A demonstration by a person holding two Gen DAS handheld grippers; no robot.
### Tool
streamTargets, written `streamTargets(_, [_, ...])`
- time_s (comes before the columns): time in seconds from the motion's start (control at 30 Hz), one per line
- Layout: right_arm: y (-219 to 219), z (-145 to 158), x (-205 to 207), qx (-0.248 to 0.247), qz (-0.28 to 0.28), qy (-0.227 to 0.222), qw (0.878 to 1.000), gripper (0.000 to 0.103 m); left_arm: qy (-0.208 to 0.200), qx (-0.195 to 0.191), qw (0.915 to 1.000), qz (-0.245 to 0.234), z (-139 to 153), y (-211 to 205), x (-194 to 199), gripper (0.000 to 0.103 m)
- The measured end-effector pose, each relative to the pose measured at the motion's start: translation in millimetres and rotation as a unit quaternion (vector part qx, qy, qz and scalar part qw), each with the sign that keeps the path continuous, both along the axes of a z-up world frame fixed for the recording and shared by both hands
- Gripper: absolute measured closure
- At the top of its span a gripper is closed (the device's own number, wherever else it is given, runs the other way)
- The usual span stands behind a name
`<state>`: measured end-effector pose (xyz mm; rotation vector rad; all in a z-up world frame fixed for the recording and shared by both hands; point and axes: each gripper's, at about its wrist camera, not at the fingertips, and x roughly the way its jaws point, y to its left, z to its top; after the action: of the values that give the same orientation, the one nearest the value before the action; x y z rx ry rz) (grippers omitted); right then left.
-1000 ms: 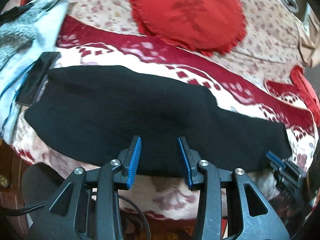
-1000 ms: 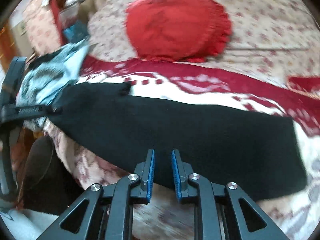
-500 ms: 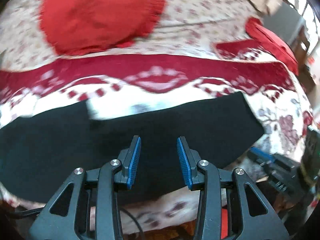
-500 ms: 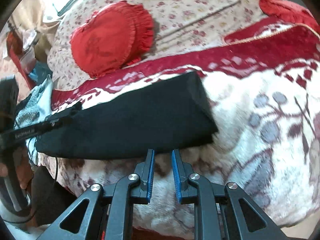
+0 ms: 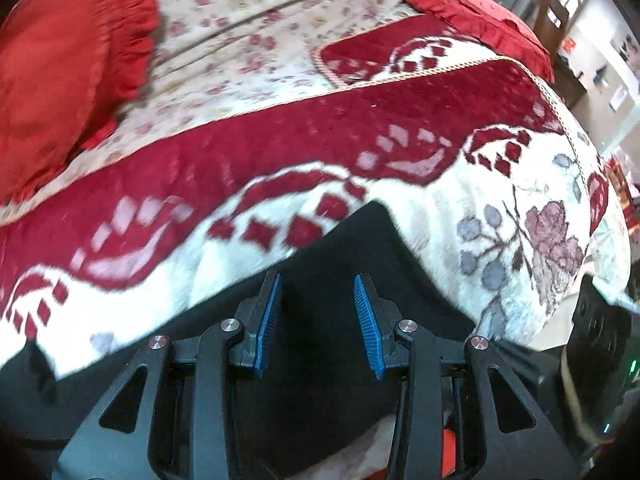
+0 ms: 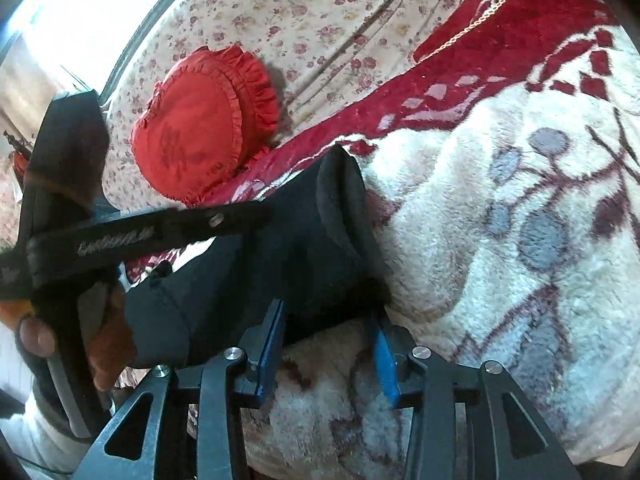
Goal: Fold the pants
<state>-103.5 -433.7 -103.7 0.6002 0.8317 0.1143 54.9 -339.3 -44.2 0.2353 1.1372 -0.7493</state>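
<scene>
The black pants (image 6: 280, 264) lie on the red-and-white floral blanket (image 6: 520, 208) below the red heart cushion (image 6: 200, 132), with the left gripper (image 5: 316, 320) and right gripper (image 6: 328, 344) fingers released at the leg end.

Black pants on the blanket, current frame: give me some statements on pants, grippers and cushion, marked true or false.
1. Both grippers are open. True: left gripper and right gripper show gaps between their blue pads.
2. The black pants hang in the air. False: they lie on the patterned blanket.
3. The right gripper is at the pants' hem end. True.
4. The red heart cushion rests on the pants. False: it lies beyond them on the floral sheet.
</scene>
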Motion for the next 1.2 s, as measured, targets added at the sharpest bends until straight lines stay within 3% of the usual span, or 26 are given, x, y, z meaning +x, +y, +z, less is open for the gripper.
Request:
streamTargets(0.1, [-0.4, -2.6, 1.2, 0.004, 0.0, -0.009, 1.0, 0.061, 0.011, -0.012, 0.9997, -0.016, -0.4, -16.8, 8.2, 0.066])
streamTargets(0.23, [-3.6, -5.3, 3.9, 0.016, -0.005, -0.017, 1.0, 0.061, 0.024, -0.01, 0.9988, -0.04, -8.8, -35.7, 11.3, 0.047])
streamTargets(0.47, [-10.0, -11.8, 10.2, 0.047, -0.02, -0.035, 0.998, 0.061, 0.018, -0.002, 0.9974, -0.069, -25.3, -53.2, 9.7, 0.047])
streamTargets(0.57, [-11.8, -13.1, 15.2, 0.047, -0.023, -0.036, 0.998, 0.066, 0.008, 0.0, 0.9972, -0.074, -30.3, -54.0, 10.4, 0.058])
streamTargets(0.63, [-9.4, -11.8, 18.7, 0.029, -0.022, -0.034, 0.999, 0.077, 0.008, -0.005, 0.9976, -0.069, -30.4, -51.8, 13.0, 0.07])
streamTargets(0.8, [-7.4, -3.6, 21.5, 0.014, -0.015, -0.046, 0.999, 0.089, 0.014, -0.023, 0.9981, -0.056, -21.8, -41.1, 15.5, 0.084])
streamTargets(0.9, [1.1, 12.6, 19.8, -0.007, -0.001, -0.061, 0.998, 0.09, 0.016, -0.045, 0.9975, -0.051, -5.0, -26.5, 13.4, 0.085])
streamTargets(1.2, [57.5, 76.8, 20.2, -0.058, 0.075, -0.127, 0.987, 0.09, -0.04, -0.085, 0.9955, -0.013, 65.3, 54.9, 6.4, 0.085])
